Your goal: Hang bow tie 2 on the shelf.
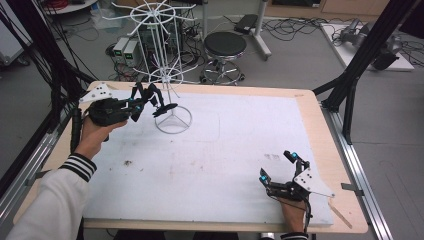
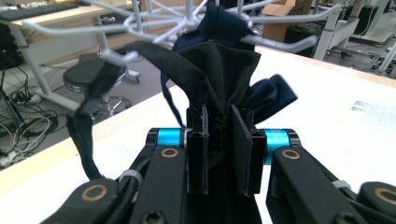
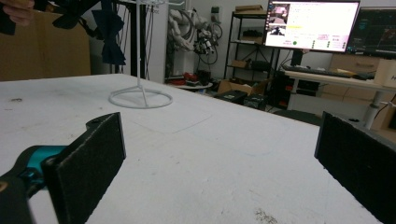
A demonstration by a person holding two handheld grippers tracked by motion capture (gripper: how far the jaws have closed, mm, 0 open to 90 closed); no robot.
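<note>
At far left of worktop (image 1: 240,150): left hand-held gripper (image 2: 223,140), jaws pinched narrow on a dark cloth (image 2: 219,70).
Cloth: held up against the arms of the white wire rack (image 1: 167,75).
Step, as judged: hanging the cloth on a rack arm.
Next move: lift its loop over an arm, then let go.
Right hand-held gripper (image 1: 277,172): spread wide, holding nothing, near right.

The right gripper (image 3: 219,168) held its two black padded jaws wide apart, low over the white tabletop (image 3: 201,154) — nothing lay between them. Farther off stood a white wire rack (image 3: 139,88) on its ring base, with a dark bow tie (image 3: 108,35) hanging beside its pole. Behind the table, a lit monitor (image 3: 310,24) glowed.
</note>
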